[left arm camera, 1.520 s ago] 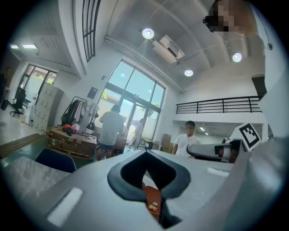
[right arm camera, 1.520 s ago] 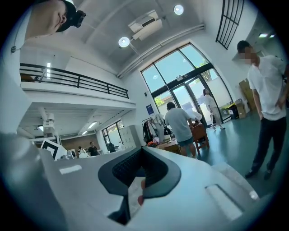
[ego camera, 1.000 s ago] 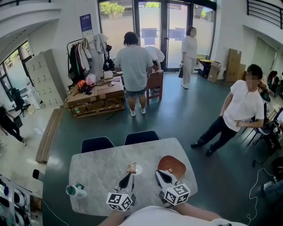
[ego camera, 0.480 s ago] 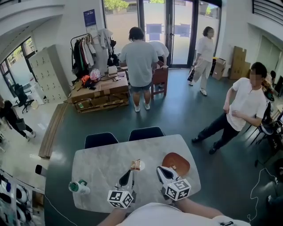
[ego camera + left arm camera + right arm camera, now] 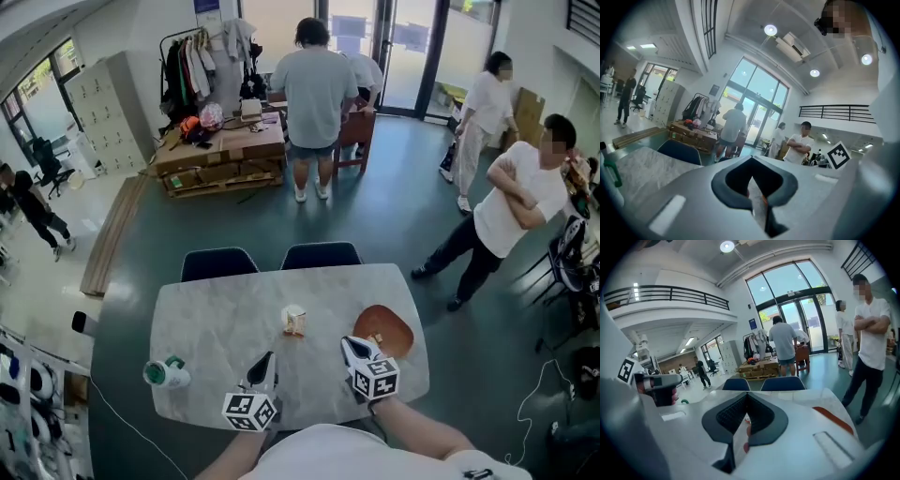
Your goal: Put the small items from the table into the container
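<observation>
A small snack packet (image 5: 294,322) lies near the middle of the pale marble table (image 5: 206,319). Right of it sits a brown oval container (image 5: 382,330), and I cannot tell whether anything lies in it. My left gripper (image 5: 266,360) hovers low over the near side, its tips a little short and left of the packet, jaws shut and empty. My right gripper (image 5: 349,345) is beside the container's near-left edge, also shut with nothing in it. In the left gripper view the left gripper (image 5: 753,187) shows closed pads, as the right gripper (image 5: 746,420) does in its own view.
A green-and-white bottle (image 5: 166,373) stands at the table's near-left corner. Two dark blue chairs (image 5: 219,263) are tucked in at the far edge. Several people (image 5: 317,84) stand on the floor beyond, next to a low wooden bench (image 5: 225,155) piled with things.
Both grippers have dropped lower and drawn back toward me. The packet now lies clear of the left gripper's tips. The bystanders beyond have shifted.
</observation>
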The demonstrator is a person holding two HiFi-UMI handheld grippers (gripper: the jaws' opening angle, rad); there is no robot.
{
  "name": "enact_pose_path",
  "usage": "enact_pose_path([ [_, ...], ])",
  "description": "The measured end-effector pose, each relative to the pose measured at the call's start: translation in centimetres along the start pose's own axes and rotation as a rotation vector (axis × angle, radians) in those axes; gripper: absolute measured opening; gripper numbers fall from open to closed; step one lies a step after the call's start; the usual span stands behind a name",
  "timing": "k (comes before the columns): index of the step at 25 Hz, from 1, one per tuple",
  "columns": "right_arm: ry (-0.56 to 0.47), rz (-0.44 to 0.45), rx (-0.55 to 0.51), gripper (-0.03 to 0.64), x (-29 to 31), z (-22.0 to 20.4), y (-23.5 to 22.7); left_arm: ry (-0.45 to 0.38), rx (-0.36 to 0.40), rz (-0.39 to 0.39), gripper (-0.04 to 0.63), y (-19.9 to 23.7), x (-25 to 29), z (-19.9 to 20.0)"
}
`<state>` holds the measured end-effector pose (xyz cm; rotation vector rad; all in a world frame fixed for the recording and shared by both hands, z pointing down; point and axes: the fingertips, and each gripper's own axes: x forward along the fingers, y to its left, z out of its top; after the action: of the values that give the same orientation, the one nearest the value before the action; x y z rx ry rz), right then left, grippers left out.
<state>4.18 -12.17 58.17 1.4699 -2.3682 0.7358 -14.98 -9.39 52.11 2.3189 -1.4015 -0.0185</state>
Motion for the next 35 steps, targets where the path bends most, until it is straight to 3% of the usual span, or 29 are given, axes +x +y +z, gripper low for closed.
enact_pose_path([
  [7,0.177,-0.015,-0.036,0.028,9.3,-4.6,-1.7,0.079,-0.078,0.117,0.003,6.7,-1.5,-3.9],
  [14,0.360,0.033,-0.042,0.032,19.1,-10.5,-1.0,0.161,-0.170,0.272,0.003,12.3,-4.7,-8.0],
  [21,0.493,-0.011,0.029,0.236,27.4,-15.8,-1.3,0.204,-0.227,0.393,0.003,16.1,-7.8,-11.0],
  [25,0.529,-0.088,0.031,0.285,30.6,-17.8,-2.1,0.209,-0.242,0.433,0.003,17.6,-9.0,-11.8],
  [26,0.540,-0.109,0.021,0.278,31.1,-18.2,-2.3,0.208,-0.245,0.440,0.003,18.0,-9.2,-11.9],
  [27,0.548,-0.128,0.006,0.175,31.3,-18.5,-2.5,0.206,-0.247,0.447,0.003,18.3,-9.4,-12.1],
  [29,0.548,-0.146,-0.031,0.117,31.3,-18.3,-2.5,0.204,-0.246,0.454,0.003,18.6,-9.6,-12.1],
  [35,0.497,-0.111,-0.033,0.092,28.5,-15.9,-0.8,0.183,-0.228,0.423,0.003,18.5,-9.2,-11.0],
])
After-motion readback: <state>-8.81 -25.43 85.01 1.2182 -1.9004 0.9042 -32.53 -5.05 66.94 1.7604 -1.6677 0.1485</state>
